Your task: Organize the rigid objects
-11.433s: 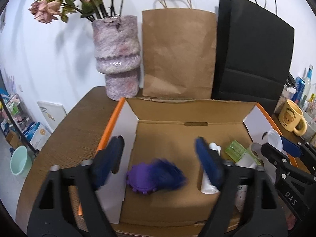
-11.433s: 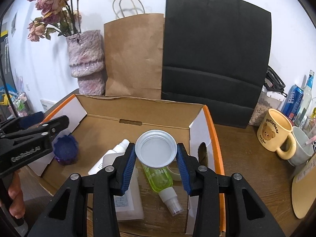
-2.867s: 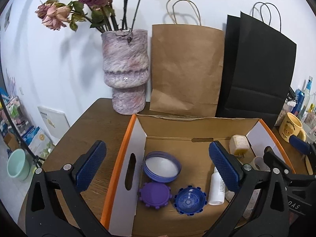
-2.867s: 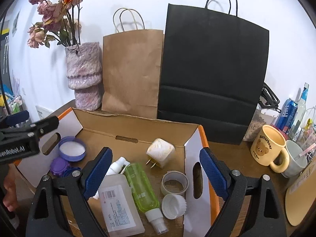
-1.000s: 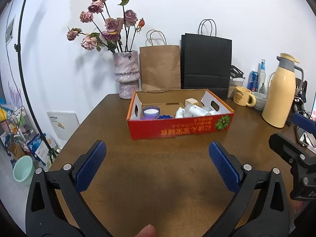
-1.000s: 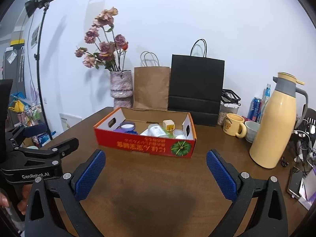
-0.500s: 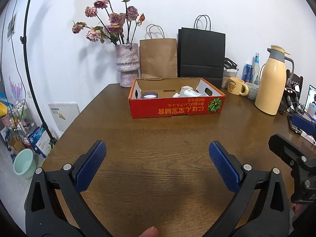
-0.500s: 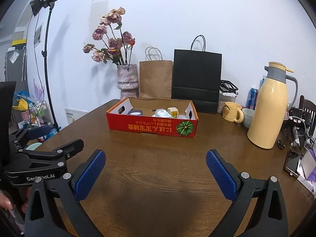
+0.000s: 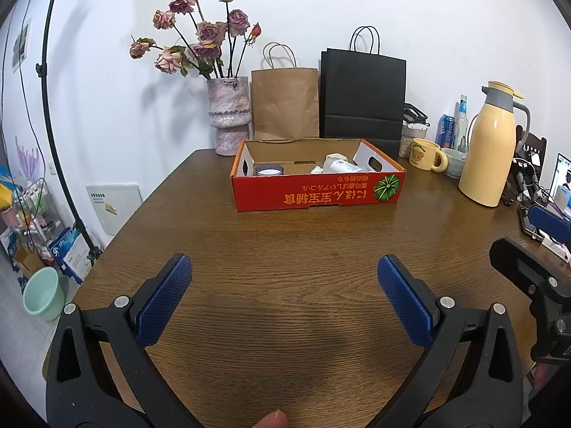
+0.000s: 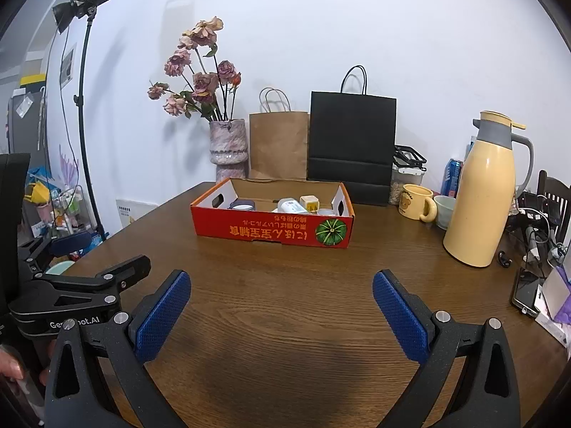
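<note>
The left gripper (image 9: 283, 280) and right gripper (image 10: 282, 294) both gape wide over the brown wooden table (image 9: 285, 249), holding nothing. The red cardboard box (image 10: 273, 226) with the small containers sits well apart, by the far edge. Little looks left to move; a careless sweep could knock the tall cream thermos jug (image 10: 478, 192). Only the right view shows the black phone (image 10: 524, 294).

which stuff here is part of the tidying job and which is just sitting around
Job: red cardboard box; round lidded tub and white bottle inside it.

Lying about: vase of flowers, brown paper bag, black paper bag, yellow mug, cream thermos jug.
</note>
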Demonstrator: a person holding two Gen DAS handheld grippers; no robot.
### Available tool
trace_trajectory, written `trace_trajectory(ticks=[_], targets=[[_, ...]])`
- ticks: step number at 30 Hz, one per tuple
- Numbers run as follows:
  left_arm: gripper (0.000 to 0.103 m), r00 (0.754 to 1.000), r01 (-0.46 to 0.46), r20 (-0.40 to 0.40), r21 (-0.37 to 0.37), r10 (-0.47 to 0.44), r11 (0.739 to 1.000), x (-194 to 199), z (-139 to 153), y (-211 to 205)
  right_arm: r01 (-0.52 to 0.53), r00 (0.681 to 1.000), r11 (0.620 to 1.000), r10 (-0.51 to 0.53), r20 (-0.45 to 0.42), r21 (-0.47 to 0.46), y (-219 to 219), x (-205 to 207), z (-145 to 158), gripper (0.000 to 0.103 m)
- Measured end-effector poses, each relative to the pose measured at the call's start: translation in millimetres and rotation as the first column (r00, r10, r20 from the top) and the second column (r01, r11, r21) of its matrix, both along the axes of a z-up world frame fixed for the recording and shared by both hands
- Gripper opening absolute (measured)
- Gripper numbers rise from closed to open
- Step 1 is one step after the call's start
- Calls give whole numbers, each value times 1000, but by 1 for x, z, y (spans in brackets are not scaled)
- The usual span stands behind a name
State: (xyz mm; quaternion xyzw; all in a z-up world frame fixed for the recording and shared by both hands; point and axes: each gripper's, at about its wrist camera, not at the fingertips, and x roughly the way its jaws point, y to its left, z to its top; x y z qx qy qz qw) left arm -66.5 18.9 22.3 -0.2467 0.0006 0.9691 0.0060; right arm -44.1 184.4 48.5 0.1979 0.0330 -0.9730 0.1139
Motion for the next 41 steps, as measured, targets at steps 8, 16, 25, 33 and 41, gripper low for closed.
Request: trace_trajectory(ticks=[8, 16, 25, 33, 41], targets=[[103, 1000, 2, 5, 0, -2, 1000, -1, -1, 2, 4, 1000, 1000, -4, 3, -1, 0, -2, 0, 103], [103, 1000, 3, 5, -1, -3, 1000, -2, -1, 3, 7, 1000, 1000, -7, 2, -3, 1, -3, -2, 103], [103, 1000, 5, 3, 0, -5, 1000, -3, -1, 4, 6, 1000, 1000, -6, 2, -3, 1, -3, -3, 103], [103, 1000, 7, 9, 4, -7, 1000, -4, -2, 2, 7, 1000, 1000, -7, 5, -4, 3, -4, -4, 103], [103, 1000, 5, 14, 10, -6, 1000, -6, -3, -2, 13, 1000, 1000, -13, 10, -7, 5, -6, -6, 103]])
